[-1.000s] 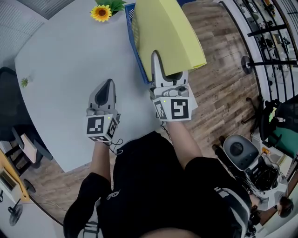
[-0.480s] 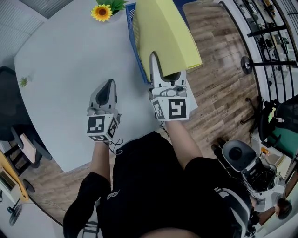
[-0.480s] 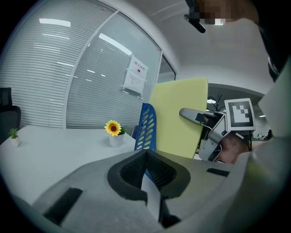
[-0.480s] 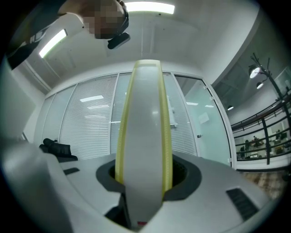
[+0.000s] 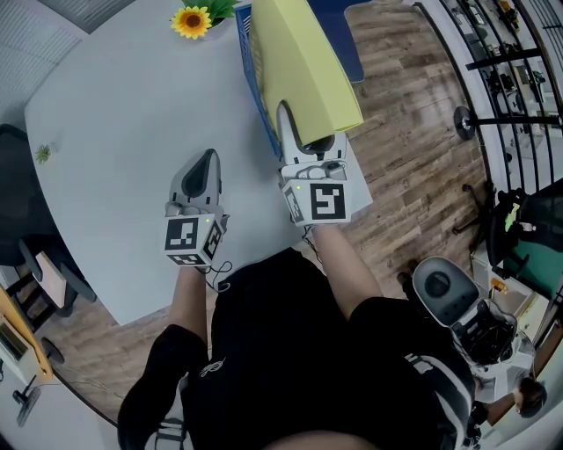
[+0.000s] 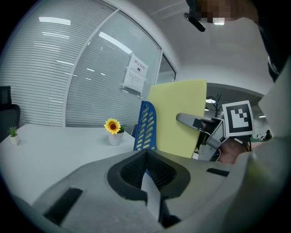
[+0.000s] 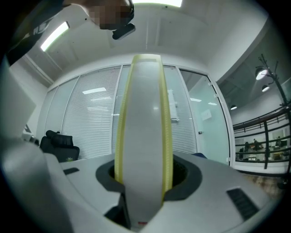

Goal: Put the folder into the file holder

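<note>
At the far left of the pale tabletop [image 5: 114, 114] stands a very small green plant [image 5: 42, 155], and further back a sunflower [image 5: 191, 21] in a little white pot. The left hand-held gripper [image 5: 204, 167] hovers above the near part of the tabletop. Its jaws are pressed together with nothing between them, and it is well apart from the other things. To its right, at the right edge of the tabletop, stands the blue file holder [image 5: 249, 70] with its slotted wall. The yellow folder [image 5: 303, 66] is held on its edge and a little tilted, just over the file holder and beside this slotted wall. Whether its lower edge already sits inside the holder, I cannot tell. The right hand-held gripper [image 5: 299, 132] pinches the folder at its near end; in the right gripper view the pale spine with its yellow borders fills the gap between the two jaws. Right of the tabletop is a wooden floor [image 5: 413, 132].
</note>
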Demonstrator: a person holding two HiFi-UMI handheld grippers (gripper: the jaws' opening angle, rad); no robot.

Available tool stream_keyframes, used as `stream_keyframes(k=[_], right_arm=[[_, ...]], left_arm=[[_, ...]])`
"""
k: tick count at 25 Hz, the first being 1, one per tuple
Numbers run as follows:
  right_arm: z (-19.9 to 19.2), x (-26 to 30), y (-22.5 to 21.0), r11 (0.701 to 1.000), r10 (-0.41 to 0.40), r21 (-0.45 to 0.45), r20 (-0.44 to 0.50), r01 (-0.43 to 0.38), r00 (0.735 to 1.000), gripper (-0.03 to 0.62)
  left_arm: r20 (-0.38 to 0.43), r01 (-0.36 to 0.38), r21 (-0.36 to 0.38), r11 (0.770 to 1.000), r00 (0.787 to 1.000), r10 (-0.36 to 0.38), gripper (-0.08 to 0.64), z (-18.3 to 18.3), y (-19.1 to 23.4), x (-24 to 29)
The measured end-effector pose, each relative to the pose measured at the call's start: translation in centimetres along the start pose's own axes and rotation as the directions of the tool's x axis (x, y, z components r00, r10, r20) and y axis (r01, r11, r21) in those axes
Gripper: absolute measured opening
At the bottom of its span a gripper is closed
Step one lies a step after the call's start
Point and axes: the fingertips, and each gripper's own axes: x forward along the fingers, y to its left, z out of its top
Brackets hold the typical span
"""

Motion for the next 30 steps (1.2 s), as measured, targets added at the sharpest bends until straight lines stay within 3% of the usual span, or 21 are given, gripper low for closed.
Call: stream_keyframes(k=[30], right_arm=[[-6.2, 0.0, -0.3, 1.000, 0.013, 0.003, -0.200, -0.013, 0.980, 0.178]], left_arm=[[-0.016, -0.005, -0.002, 1.000, 1.000, 0.005, 0.006, -1.0, -0.2, 0.9]])
